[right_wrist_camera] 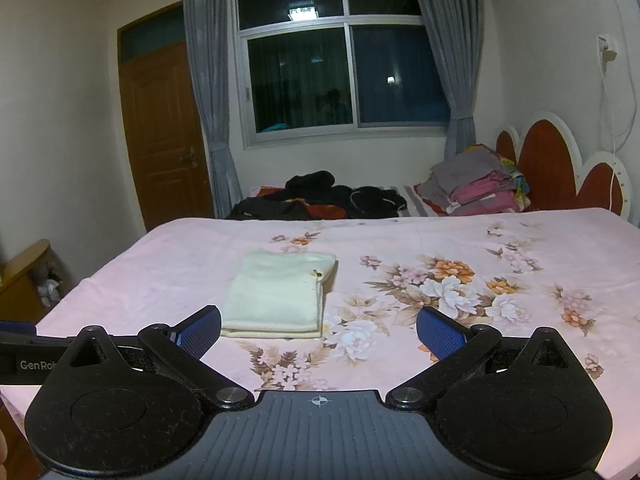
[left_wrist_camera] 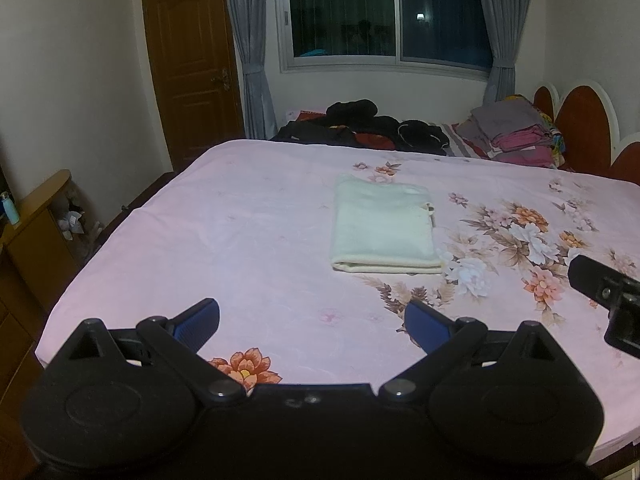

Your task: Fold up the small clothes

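- Two grippers are seen nearest, the left gripper [left_wrist_camera: 312,320] and right gripper [right_wrist_camera: 319,330], both spread wide and empty.
- One cream cloth [left_wrist_camera: 384,226], folded into a neat rectangle, is laid flat on the pink floral sheet [left_wrist_camera: 240,240].
- Beyond, one stack of folded clothes [right_wrist_camera: 472,188] is seen.

Cream garment [left_wrist_camera: 384,228] — folded flat, mid-bed

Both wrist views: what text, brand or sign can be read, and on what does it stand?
"GenRob", cut off by the right claw's arm: white letters on the left claw body at the right wrist view's left edge.
A crosshair mark, no letters: on the right claw base plate.
Nothing else is readable.
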Available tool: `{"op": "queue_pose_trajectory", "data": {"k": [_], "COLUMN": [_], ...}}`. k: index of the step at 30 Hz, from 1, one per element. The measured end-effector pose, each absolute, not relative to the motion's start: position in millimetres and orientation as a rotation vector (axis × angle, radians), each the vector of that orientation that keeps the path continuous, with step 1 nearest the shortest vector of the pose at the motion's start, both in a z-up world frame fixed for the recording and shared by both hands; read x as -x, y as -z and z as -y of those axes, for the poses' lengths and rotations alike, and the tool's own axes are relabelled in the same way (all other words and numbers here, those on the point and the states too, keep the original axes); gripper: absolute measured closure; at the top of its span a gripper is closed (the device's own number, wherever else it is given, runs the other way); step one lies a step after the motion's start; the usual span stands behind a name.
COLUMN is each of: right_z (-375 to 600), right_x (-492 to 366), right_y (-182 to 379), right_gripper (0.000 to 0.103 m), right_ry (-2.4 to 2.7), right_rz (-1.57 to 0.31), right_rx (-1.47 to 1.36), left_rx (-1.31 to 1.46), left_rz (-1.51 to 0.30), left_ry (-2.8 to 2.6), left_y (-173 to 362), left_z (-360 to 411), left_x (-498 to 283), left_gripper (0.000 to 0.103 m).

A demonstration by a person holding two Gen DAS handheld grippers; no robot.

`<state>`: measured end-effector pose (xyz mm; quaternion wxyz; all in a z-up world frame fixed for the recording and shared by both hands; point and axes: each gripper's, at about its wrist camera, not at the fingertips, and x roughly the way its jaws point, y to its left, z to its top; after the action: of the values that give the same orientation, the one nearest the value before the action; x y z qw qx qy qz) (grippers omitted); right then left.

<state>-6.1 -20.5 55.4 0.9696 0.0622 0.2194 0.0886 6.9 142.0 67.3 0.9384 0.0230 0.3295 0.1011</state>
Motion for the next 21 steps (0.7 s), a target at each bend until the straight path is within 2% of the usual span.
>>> {"op": "queue_pose_trajectory", "data": {"k": [21], "right_z": [17.8], "right_x": [1.5], "right_y": [-51.6], "right_gripper": [0.0], "right_ry": [-0.174], "right_rz": [-0.457], "right_rx": [-0.129], "left_rx": [-0.052], "left_rz": [-0.693], "left_ry": [-0.191], "left_y": [-65.2], "left_z": [-147.4], "left_x": [-15.6], "left_gripper": [0.004]}}
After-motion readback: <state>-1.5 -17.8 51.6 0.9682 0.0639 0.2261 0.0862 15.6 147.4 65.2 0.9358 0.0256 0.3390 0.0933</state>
